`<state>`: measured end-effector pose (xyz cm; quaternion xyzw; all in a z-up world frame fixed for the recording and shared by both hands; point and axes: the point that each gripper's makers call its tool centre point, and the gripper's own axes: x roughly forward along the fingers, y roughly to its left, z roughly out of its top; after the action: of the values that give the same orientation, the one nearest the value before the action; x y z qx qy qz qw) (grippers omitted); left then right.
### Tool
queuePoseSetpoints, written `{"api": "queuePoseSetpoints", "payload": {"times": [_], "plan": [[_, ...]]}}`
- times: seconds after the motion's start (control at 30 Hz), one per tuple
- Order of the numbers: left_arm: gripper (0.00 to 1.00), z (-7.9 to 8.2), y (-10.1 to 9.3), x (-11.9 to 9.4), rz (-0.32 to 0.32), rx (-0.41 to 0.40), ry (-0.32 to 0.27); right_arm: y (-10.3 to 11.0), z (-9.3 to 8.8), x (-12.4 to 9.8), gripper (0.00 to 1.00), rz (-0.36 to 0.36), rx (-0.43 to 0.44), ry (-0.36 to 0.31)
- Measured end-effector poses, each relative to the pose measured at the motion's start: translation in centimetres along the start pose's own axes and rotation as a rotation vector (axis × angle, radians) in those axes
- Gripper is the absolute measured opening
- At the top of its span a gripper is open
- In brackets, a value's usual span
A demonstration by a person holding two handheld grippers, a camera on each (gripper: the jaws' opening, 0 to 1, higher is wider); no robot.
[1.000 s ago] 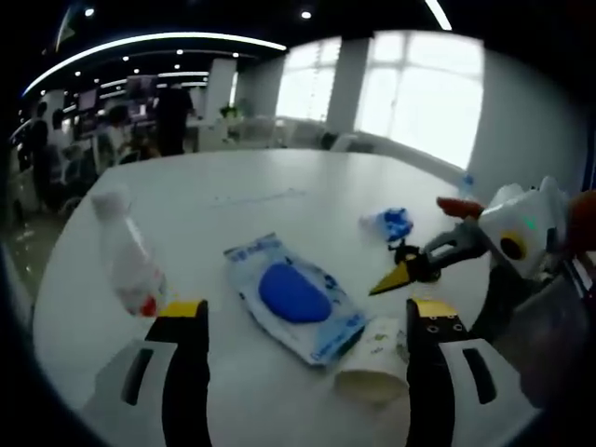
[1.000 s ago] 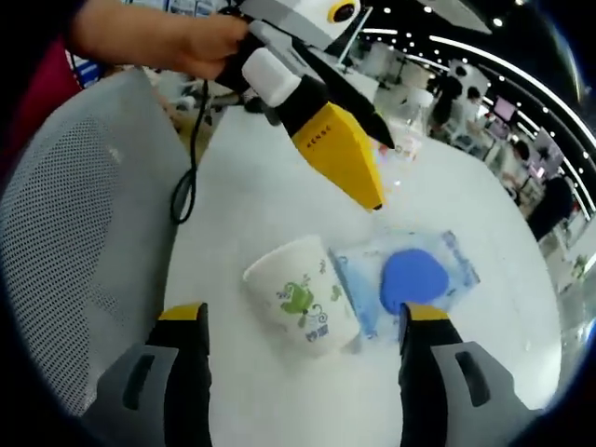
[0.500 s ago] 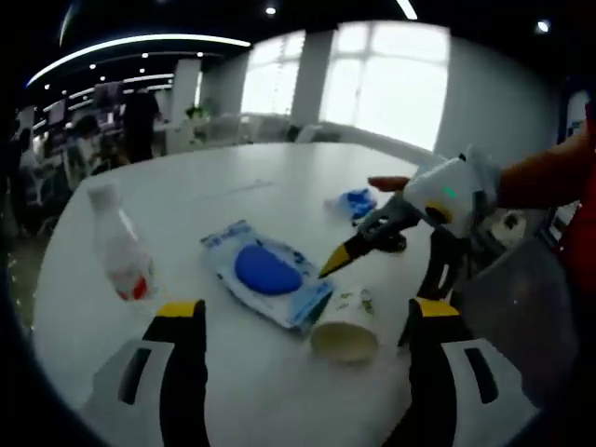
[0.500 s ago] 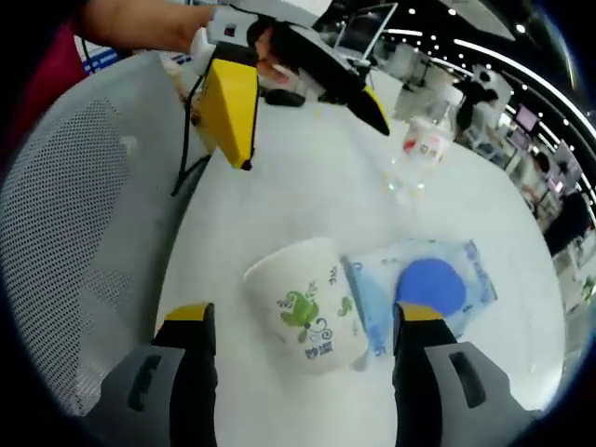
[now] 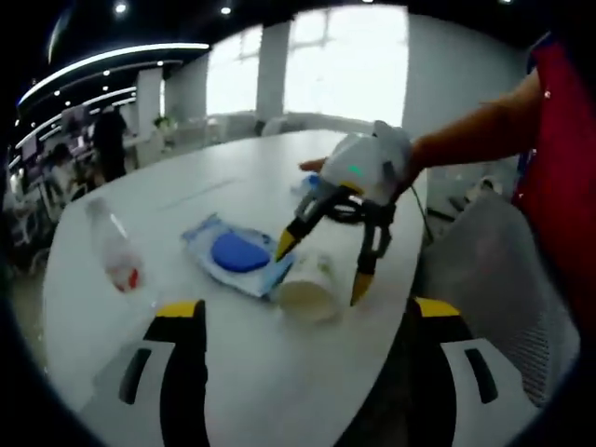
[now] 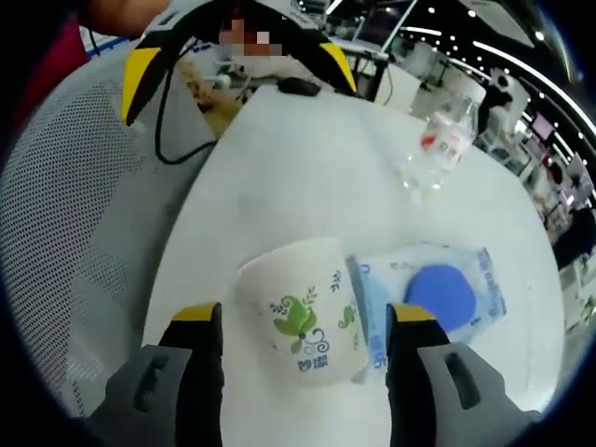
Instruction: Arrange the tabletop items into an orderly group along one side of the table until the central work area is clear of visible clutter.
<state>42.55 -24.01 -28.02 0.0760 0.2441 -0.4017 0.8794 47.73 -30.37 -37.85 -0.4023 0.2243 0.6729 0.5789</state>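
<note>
A white paper cup (image 6: 303, 312) printed with a green motif is shown lying on its side on the white table (image 6: 279, 158), close to the table edge beside a grey mesh chair (image 6: 65, 233). Its flank is touching a blue wet-wipe pack (image 6: 433, 298), which lies flat just beside it. A clear plastic bottle (image 6: 438, 144) with a red label is seen well apart, farther across the table; whether it is standing or lying cannot be told through the fisheye distortion.

The right gripper (image 6: 303, 321) is held low, with its yellow-tipped jaws spread wide to either side of the cup, so that the cup sits between them without visible contact. This placement is judged to be a straddle made ready for closing on the cup body. In the left gripper view the same gripper (image 5: 326, 261) is seen from in front, held in a hand (image 5: 396, 168), its tips flanking the cup (image 5: 307, 284).

The left gripper (image 5: 303, 321) is held back from the table, jaws parted and nothing between them, presumably kept clear so that the cup approach is not obstructed. A small blue object (image 5: 307, 186), too blurred to identify, lies behind the right gripper.

The clutter is still grouped near the middle, so the arranging is judged barely begun.
</note>
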Motion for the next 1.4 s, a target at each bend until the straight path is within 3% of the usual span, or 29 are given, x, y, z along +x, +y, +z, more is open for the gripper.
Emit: {"api": "queuePoseSetpoints", "payload": {"times": [0.43,1.03,1.4], "plan": [[0.85,0.0,-0.9,-2.1,0.004,-0.042,-0.042,-0.1,-0.6,0.2,0.55,0.039,-0.033,0.025],[0.85,-0.4,-1.7,-1.6,0.002,-0.068,-0.046,-0.3,-0.5,-0.1,0.42,0.021,-0.102,0.044],[0.84,-0.5,-1.7,-1.6,0.004,-0.07,-0.044,-0.4,-0.6,0.2,0.4,0.013,-0.076,0.05]]}}
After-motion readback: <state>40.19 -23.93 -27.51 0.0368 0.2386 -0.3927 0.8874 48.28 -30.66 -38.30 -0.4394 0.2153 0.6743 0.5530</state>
